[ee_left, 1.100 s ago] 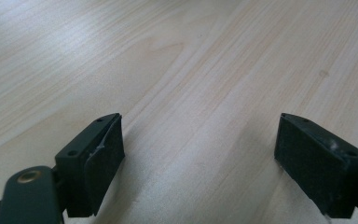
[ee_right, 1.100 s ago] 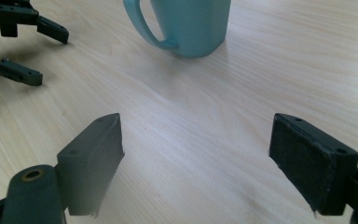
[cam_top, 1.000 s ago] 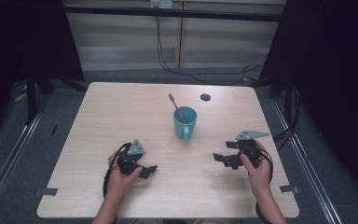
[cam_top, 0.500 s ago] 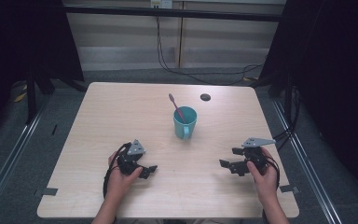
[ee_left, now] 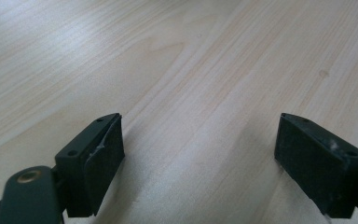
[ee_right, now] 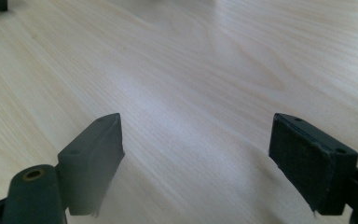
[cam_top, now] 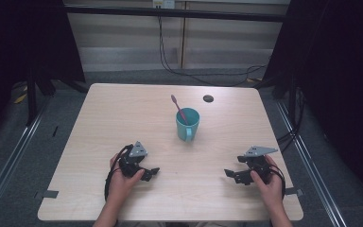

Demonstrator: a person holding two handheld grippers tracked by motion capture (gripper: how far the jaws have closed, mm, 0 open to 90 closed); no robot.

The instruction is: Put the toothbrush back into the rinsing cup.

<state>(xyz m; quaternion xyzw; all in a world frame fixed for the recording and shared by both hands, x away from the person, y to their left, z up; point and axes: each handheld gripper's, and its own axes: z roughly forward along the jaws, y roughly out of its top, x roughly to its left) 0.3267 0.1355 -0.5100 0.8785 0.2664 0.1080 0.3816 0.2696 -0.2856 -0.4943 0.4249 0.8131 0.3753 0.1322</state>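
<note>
— Two grippers are low at the near side of the table [cam_top: 99, 113]. How do the jaws stand?

— On the left gripper [ee_left: 200, 163] they are wide apart, with bare wood between them. The right gripper [ee_right: 198, 163] is the same, spread and holding nothing.

— And the teal mug [cam_top: 187, 125]?

— It stands upright near the middle, well apart from both grippers. Inside it leans a pink-handled thing [cam_top: 178, 108], perhaps a toothbrush. Beyond it lies a small dark disc [cam_top: 208, 98].
</note>
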